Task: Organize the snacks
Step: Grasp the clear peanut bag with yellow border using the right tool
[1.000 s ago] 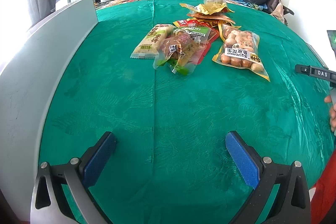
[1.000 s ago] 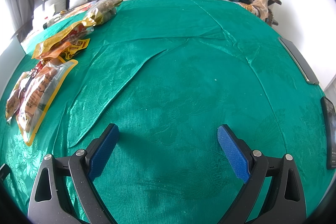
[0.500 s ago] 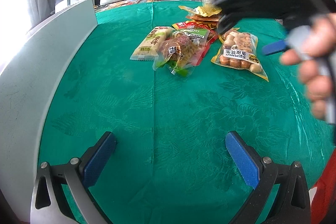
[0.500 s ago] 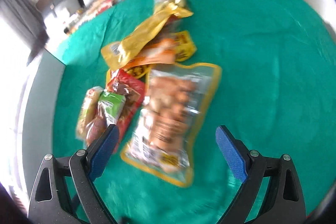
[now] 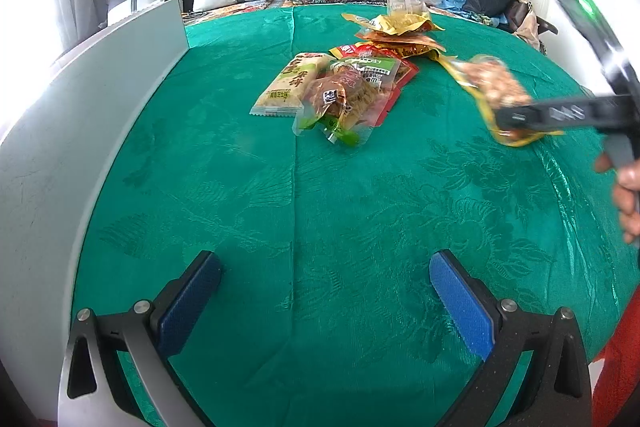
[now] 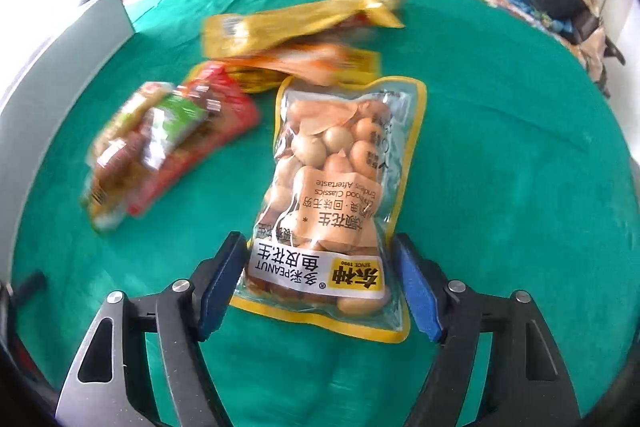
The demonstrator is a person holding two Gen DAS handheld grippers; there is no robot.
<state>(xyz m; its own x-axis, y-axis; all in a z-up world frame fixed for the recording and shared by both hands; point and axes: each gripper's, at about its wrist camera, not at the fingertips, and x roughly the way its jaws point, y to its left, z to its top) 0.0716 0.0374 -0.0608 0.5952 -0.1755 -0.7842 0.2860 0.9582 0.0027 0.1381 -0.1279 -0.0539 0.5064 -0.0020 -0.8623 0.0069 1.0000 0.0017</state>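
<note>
Peanut bag (image 6: 328,211) label legible only between closing right tongs (image 6: 320,287)

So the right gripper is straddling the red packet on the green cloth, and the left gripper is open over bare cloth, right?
Not the red packet. The right wrist view shows the right gripper closing around the clear, yellow-edged bag of peanuts, which lies between its blue pads. The rest holds: the left gripper is open over bare green cloth.

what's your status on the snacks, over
Right gripper closing around peanut bag, pads not clearly pressing. Left gripper open, empty, over green cloth. Nothing blocking.
</note>
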